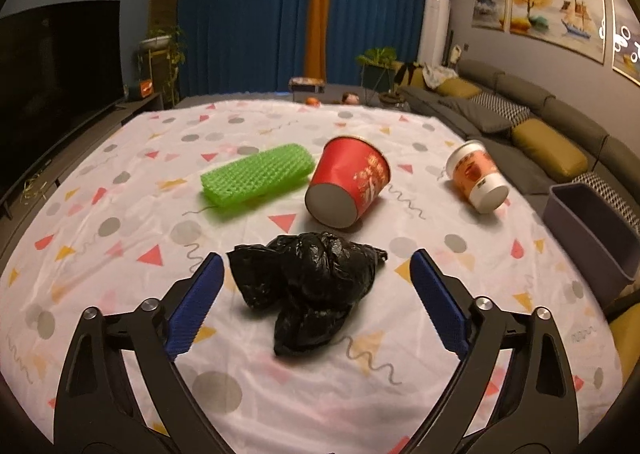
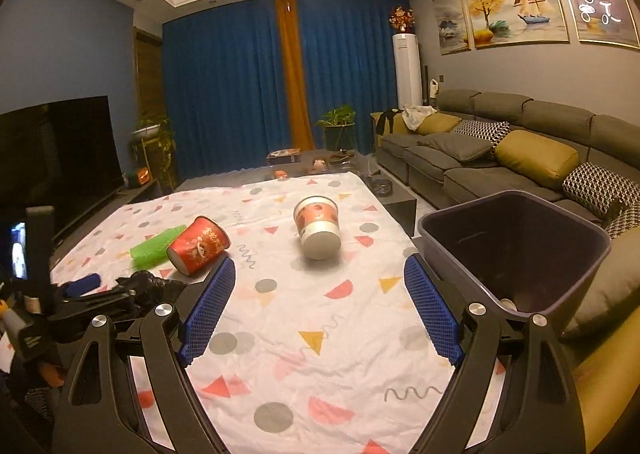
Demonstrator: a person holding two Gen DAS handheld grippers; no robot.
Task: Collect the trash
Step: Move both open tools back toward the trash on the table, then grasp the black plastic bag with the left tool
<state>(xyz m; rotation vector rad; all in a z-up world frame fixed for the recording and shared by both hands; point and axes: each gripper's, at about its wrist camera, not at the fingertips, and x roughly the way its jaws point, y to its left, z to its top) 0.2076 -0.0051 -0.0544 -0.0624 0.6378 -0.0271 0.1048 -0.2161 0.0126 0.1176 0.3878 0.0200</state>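
- Four pieces of trash lie out on the patterned tablecloth (image 1: 120, 190): a crumpled black bag (image 1: 308, 286), a green mesh sleeve (image 1: 256, 178), a red paper cup (image 1: 346, 182) on its side, and a white-and-orange cup (image 1: 478, 176), also tipped over.
- The dark bin (image 2: 516, 250) stands just off the table's right edge; something pale shows at its bottom, too small to name, so at most one item looks binned.
- Left gripper (image 1: 316, 282): blue pads spread wide on either side of the black bag, not pressing on it. My read: the bag is the next pickup, grasp not yet made.
- Right gripper (image 2: 320, 286): jaws apart, nothing between them, only bare cloth below, with the white-and-orange cup further ahead.
- So the job looks early, with nearly everything left to collect.
- Writing: the red cup carries pale printed characters and the other cup a label, but both are too blurred to read. No brand can be made out.
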